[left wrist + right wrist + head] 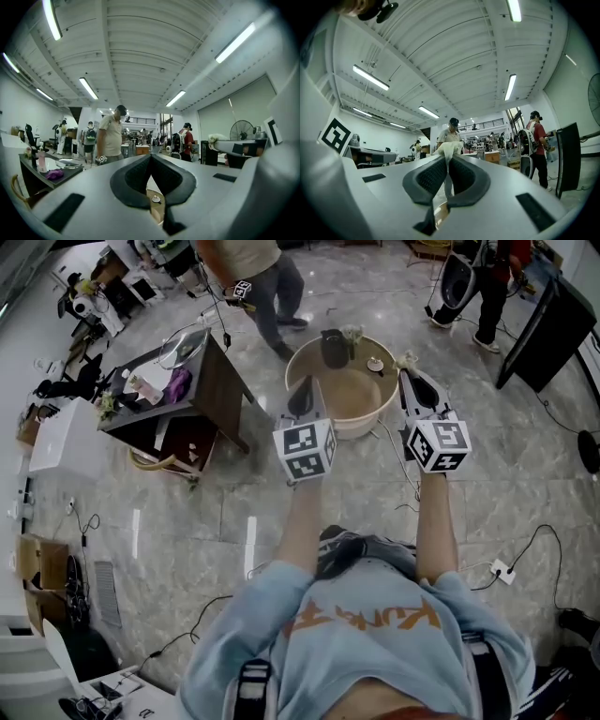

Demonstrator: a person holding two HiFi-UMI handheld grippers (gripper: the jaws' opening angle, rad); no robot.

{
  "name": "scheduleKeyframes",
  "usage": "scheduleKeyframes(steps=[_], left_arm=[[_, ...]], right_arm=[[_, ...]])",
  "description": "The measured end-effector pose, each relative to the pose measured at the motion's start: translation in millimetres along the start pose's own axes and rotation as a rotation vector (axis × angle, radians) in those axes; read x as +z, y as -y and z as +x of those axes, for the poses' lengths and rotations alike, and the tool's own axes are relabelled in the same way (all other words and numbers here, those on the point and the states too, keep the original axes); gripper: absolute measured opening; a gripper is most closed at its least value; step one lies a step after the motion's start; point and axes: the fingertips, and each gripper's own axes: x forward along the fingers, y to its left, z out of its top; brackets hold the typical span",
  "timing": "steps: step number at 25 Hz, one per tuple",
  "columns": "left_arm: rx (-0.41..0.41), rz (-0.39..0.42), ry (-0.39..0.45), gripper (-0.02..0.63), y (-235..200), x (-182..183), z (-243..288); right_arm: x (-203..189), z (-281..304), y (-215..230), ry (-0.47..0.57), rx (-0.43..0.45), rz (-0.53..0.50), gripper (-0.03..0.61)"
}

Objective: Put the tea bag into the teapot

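Observation:
A dark teapot stands at the back of a round tan table. My right gripper hovers over the table's right rim, shut on a pale, crumpled tea bag. In the right gripper view the tea bag sticks up between the closed black pads of the right gripper. Over the table's left rim, my left gripper holds nothing. The left gripper view shows the left gripper with its pads touching at the tips, and a small saucer below them on the table.
A small plant and a saucer stand near the teapot. A dark side table with a glass bowl stands to the left. One person walks behind the table, and another stands by a black panel. Cables lie on the floor.

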Motion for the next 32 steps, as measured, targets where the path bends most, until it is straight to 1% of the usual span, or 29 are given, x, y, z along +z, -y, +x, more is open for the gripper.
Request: scheduleKeyframes(steps=[7,10,12,15,18,20,23,25,27,29,32], left_arm=[[-0.003,-0.006,-0.002,0.017,1,-1,2],[0.009,-0.023,-0.005,0.017,-8,-4,8],[0.012,-0.027,-0.003,0.017,-12,-5,12],[0.021,-0.027,0.017,0.017,-22,1,26],[0.045,-0.044,0.032,0.017,-41,1,44],[0.056,-0.066,0.034,0.017,-56,-3,64],[0.056,-0.083,0.042,0.017,-73,-4,104],[0.046,-0.079,0.047,0.017,-79,-3,133],[0.033,-0.069,0.039,0.017,-83,-2,167],[0.025,-0.062,0.009,0.017,-89,-8,198],[0.020,-0.052,-0.051,0.017,-97,-34,239]], right_arm=[[-8,1,3,-0.019,0.002,0.017,0.025],[-13,8,2,-0.035,0.011,0.005,0.025],[-15,12,6,-0.033,-0.001,0.011,0.025],[-16,25,17,-0.029,-0.024,0.017,0.025],[-21,46,24,-0.032,-0.025,0.026,0.025],[-15,63,29,-0.012,-0.021,0.032,0.025],[6,101,36,0.050,0.006,0.014,0.025],[5,128,41,0.059,0.026,0.015,0.025],[-7,159,52,0.034,0.024,0.010,0.025],[-29,187,64,-0.014,0.008,0.010,0.025],[-67,217,82,-0.082,-0.011,0.012,0.025]])
